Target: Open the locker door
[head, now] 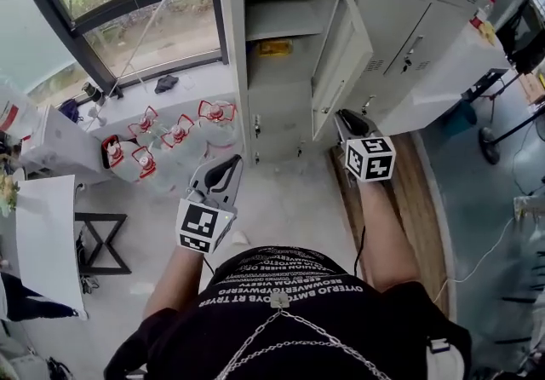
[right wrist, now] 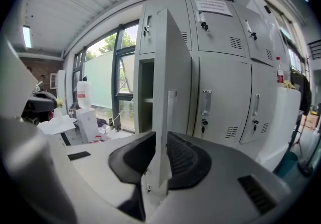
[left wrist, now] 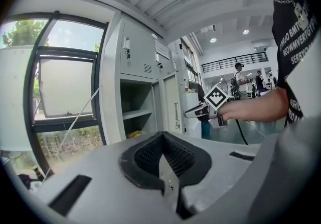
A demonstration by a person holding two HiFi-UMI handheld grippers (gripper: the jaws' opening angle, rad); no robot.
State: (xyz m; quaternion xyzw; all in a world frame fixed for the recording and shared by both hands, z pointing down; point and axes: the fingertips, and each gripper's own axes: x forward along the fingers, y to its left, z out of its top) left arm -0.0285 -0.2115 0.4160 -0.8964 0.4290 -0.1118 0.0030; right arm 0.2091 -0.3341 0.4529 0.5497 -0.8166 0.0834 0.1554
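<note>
My right gripper has its jaws drawn in on the free edge of the door. The edge fills the gap, and the pads look to press on both faces, close to the handle. My left gripper is closed on nothing and hangs out at my 10 o'clock, well apart from the locker.

The door stands at my 1 o'clock, already swung well out from the locker at 12 o'clock. The shelf shows inside, with a yellow thing below it.

I judge the door to be thin sheet metal, light and stiff, and free on its hinges. Its paint looks smooth, so the pads could slide if I pull at an angle. The folded free edge beside the handle seems the best hold. It is thick enough to pinch and far from the hinges, so little force should turn it. My hand would have to follow the door's arc.
</note>
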